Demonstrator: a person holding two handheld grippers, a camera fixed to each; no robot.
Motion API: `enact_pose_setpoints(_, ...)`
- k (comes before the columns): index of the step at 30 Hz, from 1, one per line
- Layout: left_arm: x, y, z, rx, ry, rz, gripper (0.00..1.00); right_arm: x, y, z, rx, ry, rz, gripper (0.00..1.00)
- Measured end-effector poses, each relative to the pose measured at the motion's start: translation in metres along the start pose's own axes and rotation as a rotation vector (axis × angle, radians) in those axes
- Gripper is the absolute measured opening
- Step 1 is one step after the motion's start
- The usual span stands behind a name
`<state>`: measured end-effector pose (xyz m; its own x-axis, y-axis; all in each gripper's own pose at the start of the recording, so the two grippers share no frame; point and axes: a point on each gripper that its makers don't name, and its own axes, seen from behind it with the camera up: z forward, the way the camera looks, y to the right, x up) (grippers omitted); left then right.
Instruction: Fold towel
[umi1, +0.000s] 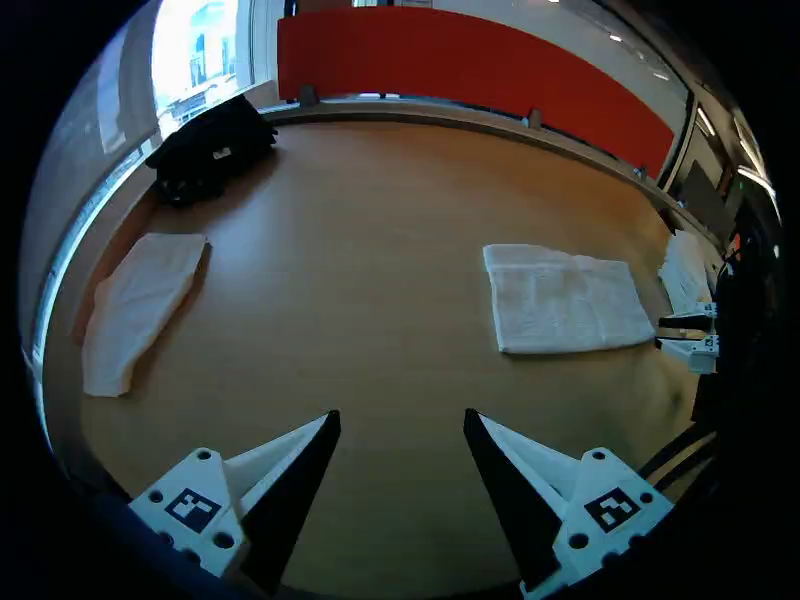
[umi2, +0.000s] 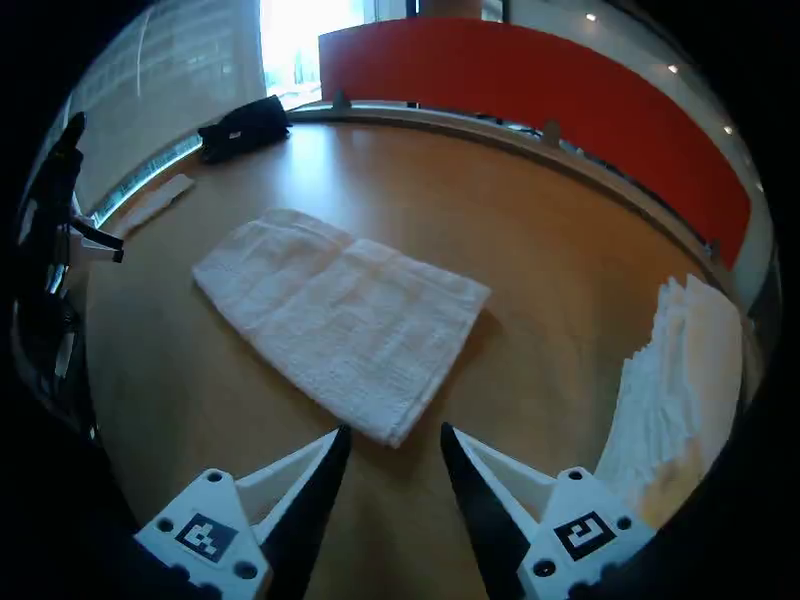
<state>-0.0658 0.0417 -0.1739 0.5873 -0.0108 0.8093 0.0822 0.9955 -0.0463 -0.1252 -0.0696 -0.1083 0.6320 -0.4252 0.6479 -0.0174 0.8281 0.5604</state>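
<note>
Both left gripper (umi1: 401, 414) and right gripper (umi2: 395, 428) gape empty; folded white terry towel (umi2: 340, 320) lies flat on brown wooden worktop (umi2: 530, 240).

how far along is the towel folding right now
Done: the middle towel lies folded flat, and a second folded towel lies aside. In hand: nothing; the left gripper and right gripper are open, the right one at the middle towel's near corner. Left: perhaps another fold, and the towel stack beside it.

In the right gripper view, the towel (umi2: 340, 320) lies in the middle of the table (umi2: 560, 250), with a stack of towels (umi2: 680, 390) to its right and a bag (umi2: 245, 125) far behind it on the left, near the partition (umi2: 540, 80).
</note>
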Motion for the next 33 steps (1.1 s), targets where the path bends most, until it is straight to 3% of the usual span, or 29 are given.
enact_pose_setpoints(12, -0.0061, -0.0035, -0.0035, 0.004, -0.003, -0.016, 0.92, -0.0052, -0.0031, 0.003, 0.023, -0.029, -0.011, 0.45)
enact_pose_setpoints(21, -0.0073, -0.0057, -0.0037, 0.004, -0.004, -0.018, 0.92, -0.0066, -0.0044, 0.0043, 0.038, -0.045, -0.031, 0.39)
enact_pose_setpoints(33, -0.0072, -0.0079, -0.0037, 0.002, -0.005, -0.014, 0.92, -0.0065, -0.0051, 0.0057, 0.039, -0.055, -0.06, 0.06)
